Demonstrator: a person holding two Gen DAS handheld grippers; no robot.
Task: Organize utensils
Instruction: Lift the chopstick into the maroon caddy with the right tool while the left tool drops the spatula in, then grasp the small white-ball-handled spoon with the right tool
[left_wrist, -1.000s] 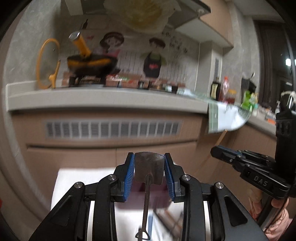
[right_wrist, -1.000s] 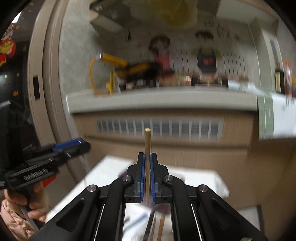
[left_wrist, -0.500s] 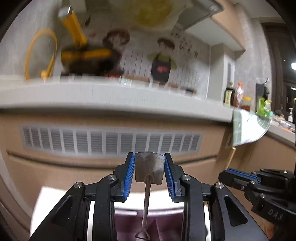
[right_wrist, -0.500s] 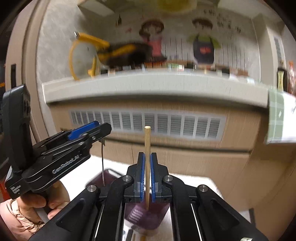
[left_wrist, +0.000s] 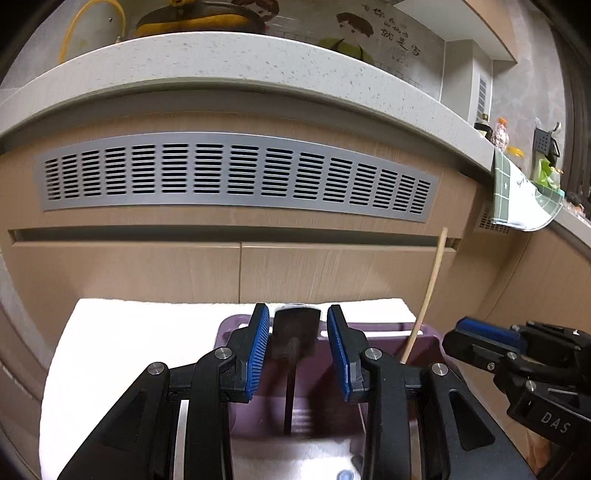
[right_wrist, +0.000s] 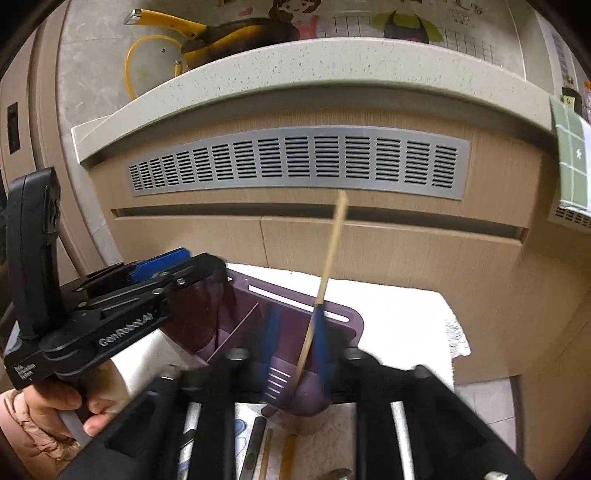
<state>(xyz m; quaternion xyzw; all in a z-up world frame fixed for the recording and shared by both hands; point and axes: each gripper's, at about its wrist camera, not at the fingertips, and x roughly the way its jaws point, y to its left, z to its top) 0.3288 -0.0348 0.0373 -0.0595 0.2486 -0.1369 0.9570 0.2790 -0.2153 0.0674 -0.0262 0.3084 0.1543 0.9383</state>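
Our left gripper (left_wrist: 297, 352) is spread wide, its blue pads (left_wrist: 257, 352) standing clear on both sides of a metal spatula (left_wrist: 295, 332); the blade sits between the jaws without touching either, and its thin handle runs down into the purple holder (left_wrist: 424, 334) below. Motion blur smears the spatula, so we cannot tell how far it has settled. The holder stands on a white towel (left_wrist: 129, 339) in front of the wooden cabinet (left_wrist: 147, 273) with its grey vent (left_wrist: 236, 173). Our right gripper (right_wrist: 293, 345) is also spread apart, blurred, with a wooden chopstick (right_wrist: 327, 273) leaning tilted in the gap between its pads; the stick's lower end goes down into the right compartment of the holder (right_wrist: 343, 321), and whether it brushes the right pad we cannot tell. From the left wrist view the same chopstick (left_wrist: 428, 291) stands in the holder's right end, tip tilted up to the right, with the right gripper (left_wrist: 487, 339) just beside it. From the right wrist view the left gripper (right_wrist: 162, 266) hovers over the holder's left compartment, gripped by our left hand (right_wrist: 55, 406). More utensils (right_wrist: 258, 443) lie flat on the towel (right_wrist: 406, 314) near the holder.
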